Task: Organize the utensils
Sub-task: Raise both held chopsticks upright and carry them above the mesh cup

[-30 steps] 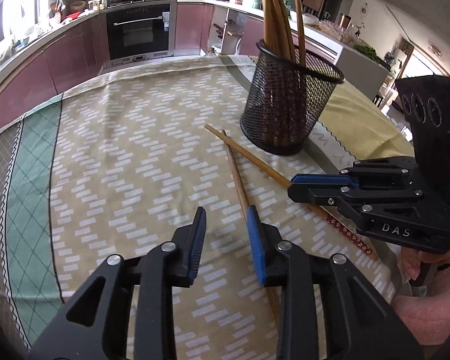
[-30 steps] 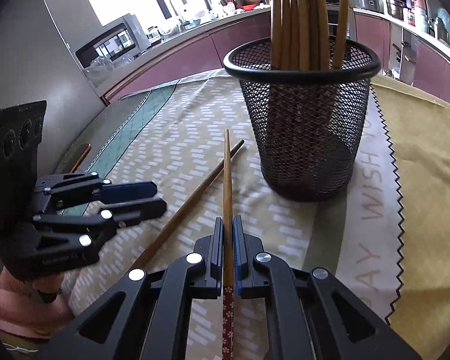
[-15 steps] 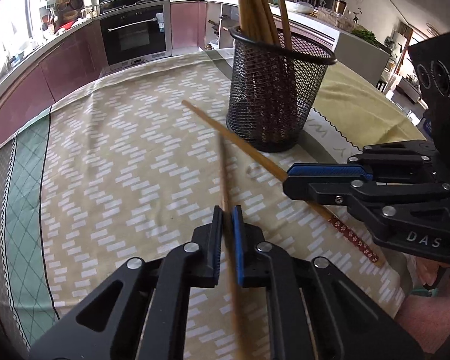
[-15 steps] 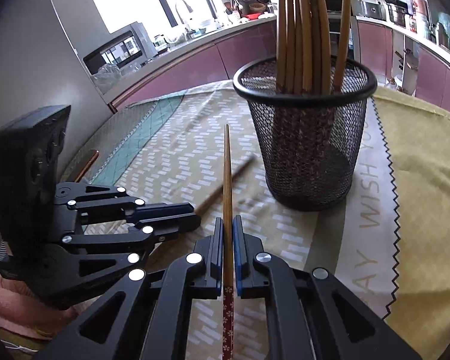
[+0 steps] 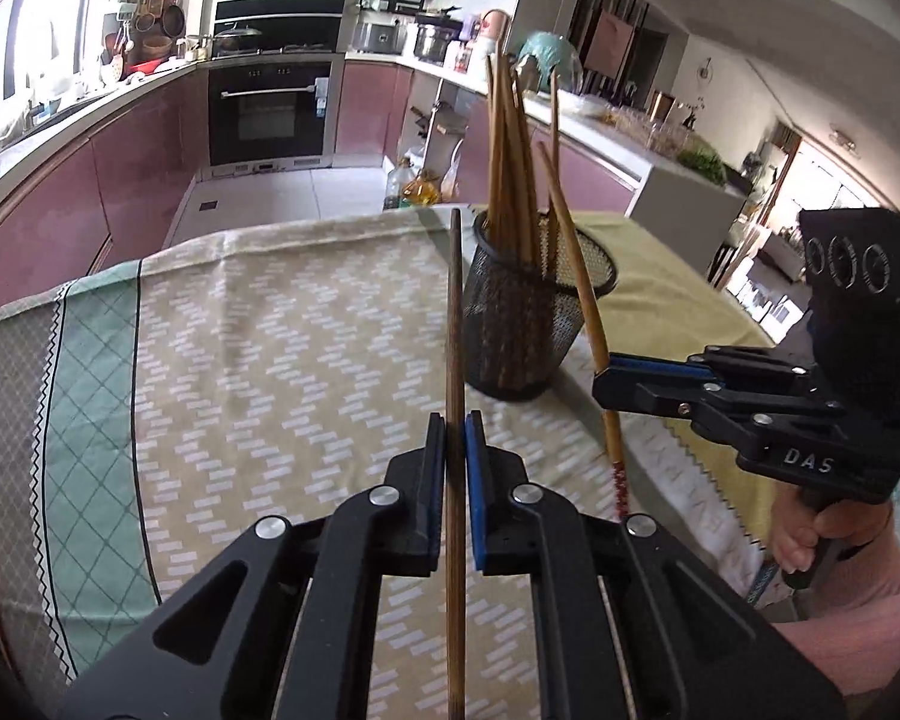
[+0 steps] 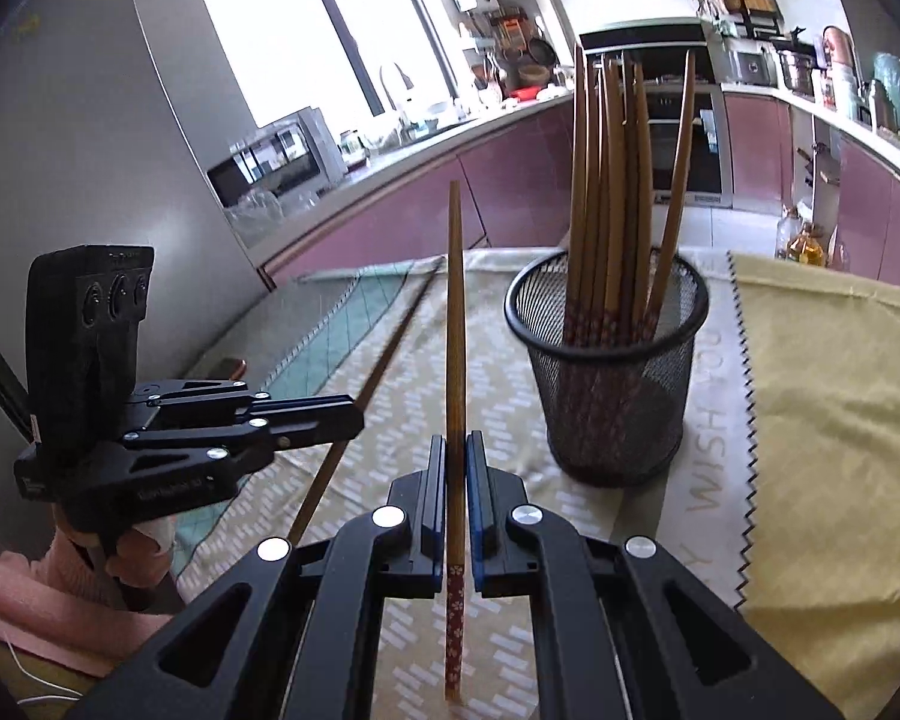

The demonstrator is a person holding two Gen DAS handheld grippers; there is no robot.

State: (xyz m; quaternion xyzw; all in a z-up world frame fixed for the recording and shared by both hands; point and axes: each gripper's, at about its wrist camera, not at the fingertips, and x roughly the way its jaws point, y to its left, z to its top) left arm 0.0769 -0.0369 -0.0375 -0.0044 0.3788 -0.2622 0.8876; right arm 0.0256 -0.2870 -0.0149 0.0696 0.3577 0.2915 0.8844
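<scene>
1. Left gripper (image 5: 455, 438): clamped on a darker chopstick (image 5: 453, 324), which runs up the centre of the left wrist view; a second ago open over that stick as it lay flat on the tabletop (image 5: 258, 348).
2. Right gripper (image 6: 456, 459): pinched tight on a lighter chopstick (image 6: 455, 312), gripped just above its red patterned end; same hold as a second ago.
3. Both sticks now clear of the cloth, tips raised against the kitchen background instead of lying crossed on the tabletop.
4. Mesh holder (image 6: 609, 360): upright at right of centre in the right wrist view, already packed with chopsticks, just beyond the lighter stick's tip.
5. In the left wrist view, same holder (image 5: 528, 312) at centre right, with the right gripper (image 5: 606, 369) entering from the right edge and its stick slanting up across the holder's rim.
6. Meaning for the task: no loose chopsticks visible on the cloth, so probably the last two; pick-up done, drop-in not yet.
7. Likely next need: tipping each stick steeper and lowering it through the rim, one at a time to avoid clashing.
</scene>
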